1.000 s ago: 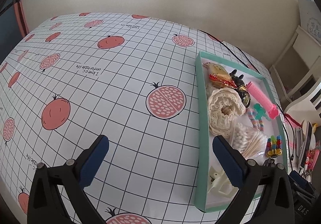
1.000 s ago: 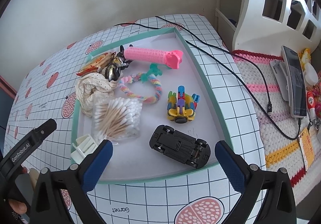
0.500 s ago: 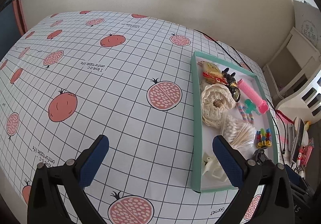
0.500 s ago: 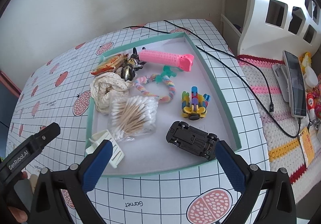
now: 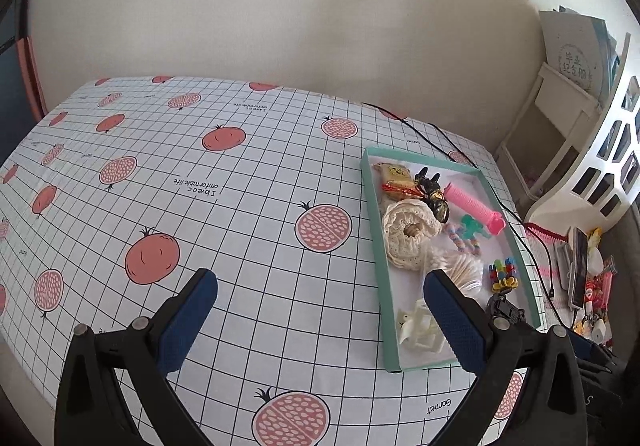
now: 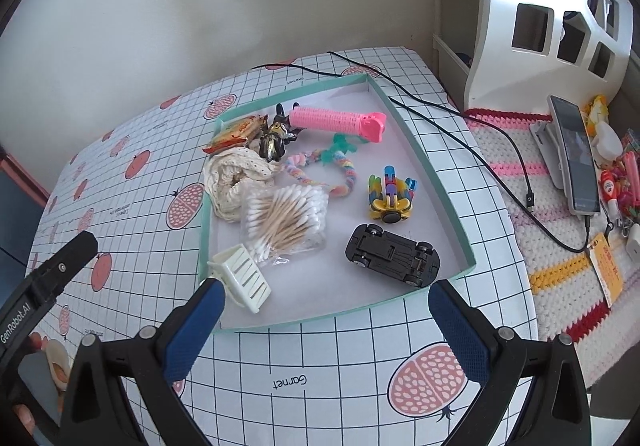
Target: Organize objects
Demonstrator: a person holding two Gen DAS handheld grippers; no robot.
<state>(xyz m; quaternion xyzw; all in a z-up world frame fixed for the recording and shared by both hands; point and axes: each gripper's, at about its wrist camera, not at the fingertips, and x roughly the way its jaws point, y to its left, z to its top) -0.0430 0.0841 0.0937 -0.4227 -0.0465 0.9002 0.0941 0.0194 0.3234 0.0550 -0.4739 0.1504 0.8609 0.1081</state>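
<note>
left gripper [image 5: 320, 294] wide open, empty, over bare cloth | right gripper [image 6: 326, 302] wide open, empty | teal tray [image 6: 424, 162] just ahead, holds toy car [image 6: 394, 256], cotton swabs [image 6: 286, 220], clip [image 6: 242, 278] | likely sorted already, grippers clear

Home, likely a bedroom: pomegranate-print cloth on the surface [image 5: 240, 206], white cubby shelf [image 6: 560, 6], crocheted mat [image 6: 540, 182], charging phone [image 6: 576, 158], tray [image 6: 440, 182] of toys and toiletries.

Both the left hand-held gripper [image 5: 320, 304] and the right hand-held gripper [image 6: 326, 304] hang spread wide, gripping nothing.
</note>
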